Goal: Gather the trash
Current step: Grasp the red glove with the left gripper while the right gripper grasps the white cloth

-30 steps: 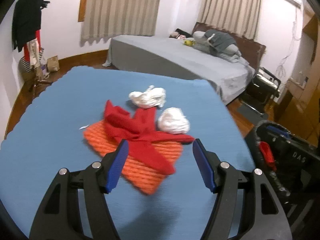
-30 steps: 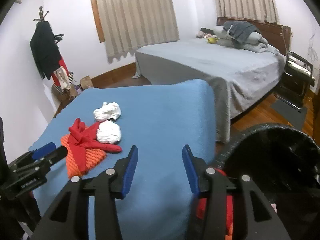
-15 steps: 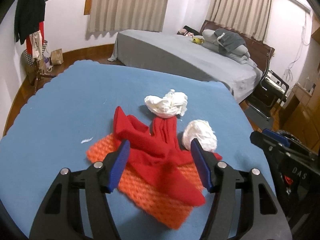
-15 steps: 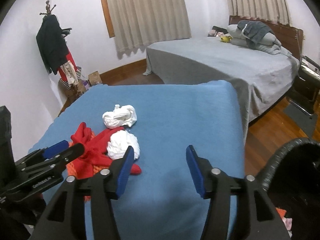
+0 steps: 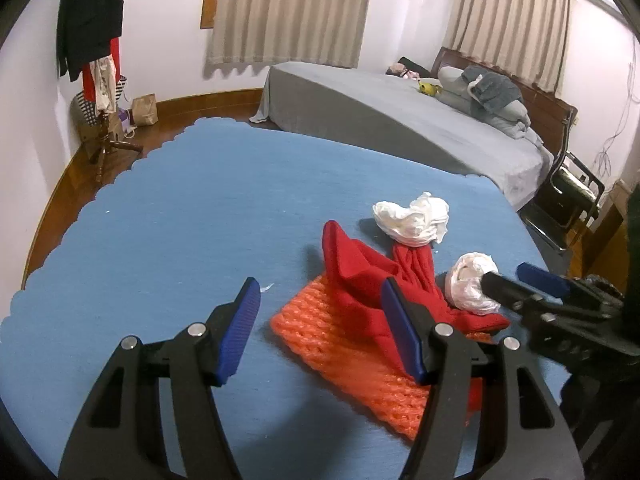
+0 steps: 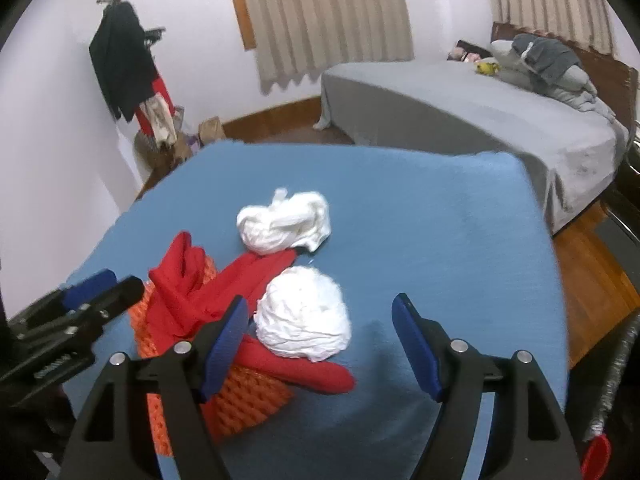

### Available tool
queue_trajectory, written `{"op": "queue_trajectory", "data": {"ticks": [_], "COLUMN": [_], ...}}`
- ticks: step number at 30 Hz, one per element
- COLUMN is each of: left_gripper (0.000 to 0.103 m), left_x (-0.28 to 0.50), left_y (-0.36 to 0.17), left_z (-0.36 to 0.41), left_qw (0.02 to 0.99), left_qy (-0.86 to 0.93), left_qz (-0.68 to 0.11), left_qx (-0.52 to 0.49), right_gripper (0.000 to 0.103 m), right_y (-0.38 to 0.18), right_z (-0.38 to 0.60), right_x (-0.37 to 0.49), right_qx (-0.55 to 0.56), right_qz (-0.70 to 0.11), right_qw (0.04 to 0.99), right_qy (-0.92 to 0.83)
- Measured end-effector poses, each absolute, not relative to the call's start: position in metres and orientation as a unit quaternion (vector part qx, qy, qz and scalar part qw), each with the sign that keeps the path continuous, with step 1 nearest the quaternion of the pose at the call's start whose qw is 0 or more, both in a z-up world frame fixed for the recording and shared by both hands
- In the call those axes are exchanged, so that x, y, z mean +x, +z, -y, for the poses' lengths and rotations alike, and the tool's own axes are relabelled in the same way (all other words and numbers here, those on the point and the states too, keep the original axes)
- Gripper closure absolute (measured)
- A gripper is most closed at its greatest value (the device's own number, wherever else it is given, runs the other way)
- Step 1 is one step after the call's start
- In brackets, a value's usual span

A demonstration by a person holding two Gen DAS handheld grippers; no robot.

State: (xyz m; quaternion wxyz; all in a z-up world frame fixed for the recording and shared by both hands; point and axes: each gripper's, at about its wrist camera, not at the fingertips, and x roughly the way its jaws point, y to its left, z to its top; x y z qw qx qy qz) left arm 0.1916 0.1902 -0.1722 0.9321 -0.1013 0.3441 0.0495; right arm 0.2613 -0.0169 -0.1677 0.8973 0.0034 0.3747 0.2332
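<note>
Two crumpled white paper wads lie on the blue table cloth. The near wad sits just in front of my right gripper, which is open and empty, its jaws either side of it. The far wad lies behind. Both wads rest against a red cloth on an orange knitted mat. In the left wrist view, my left gripper is open and empty above the mat's near left edge; the wads lie beyond, and the right gripper reaches the nearer wad.
A grey bed stands behind the table. A coat stand with clothes is at the back left. A black bin's rim shows at the right, off the table's edge, over the wooden floor.
Both grippers have moved forward over the table. The right gripper swung left from the bin and now brackets the near white wad. The left gripper shifted left of the red cloth.
</note>
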Motion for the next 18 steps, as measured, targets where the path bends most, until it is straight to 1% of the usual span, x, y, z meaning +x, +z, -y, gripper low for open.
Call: {"op": "queue_trajectory", "data": {"ticks": [1, 2, 3, 4, 5, 7, 14, 18], "left_gripper": [0.042, 0.042, 0.042, 0.042, 0.042, 0.042, 0.042, 0.045], "left_x": [0.191, 0.191, 0.191, 0.191, 0.192, 0.193, 0.206, 0.218], "left_y": [-0.172, -0.171, -0.171, -0.17, -0.17, -0.169, -0.172, -0.181], "left_z": [-0.191, -0.191, -0.19, -0.189, -0.188, -0.183, -0.162, -0.15], "left_qw": [0.932, 0.933, 0.933, 0.933, 0.934, 0.935, 0.934, 0.928], "left_qy": [0.048, 0.047, 0.045, 0.042, 0.038, 0.031, 0.004, -0.002], "left_qz": [-0.344, -0.343, -0.343, -0.341, -0.341, -0.339, -0.341, -0.357], "left_qx": [-0.102, -0.102, -0.103, -0.103, -0.103, -0.103, -0.108, -0.105], "right_gripper": [0.03, 0.033, 0.039, 0.054, 0.062, 0.066, 0.067, 0.067], "right_y": [-0.172, -0.176, -0.179, -0.182, -0.185, -0.183, -0.167, -0.163], "right_z": [0.013, 0.01, 0.008, 0.007, 0.008, 0.014, 0.049, 0.063], "right_x": [0.264, 0.267, 0.268, 0.27, 0.271, 0.271, 0.265, 0.263], "right_qx": [0.0, -0.005, -0.011, -0.013, -0.007, -0.001, 0.027, 0.036], "right_qz": [-0.384, -0.392, -0.399, -0.406, -0.414, -0.412, -0.393, -0.39], "right_qw": [0.892, 0.888, 0.885, 0.88, 0.873, 0.873, 0.889, 0.893], "right_qy": [0.237, 0.24, 0.241, 0.247, 0.257, 0.261, 0.233, 0.219]}}
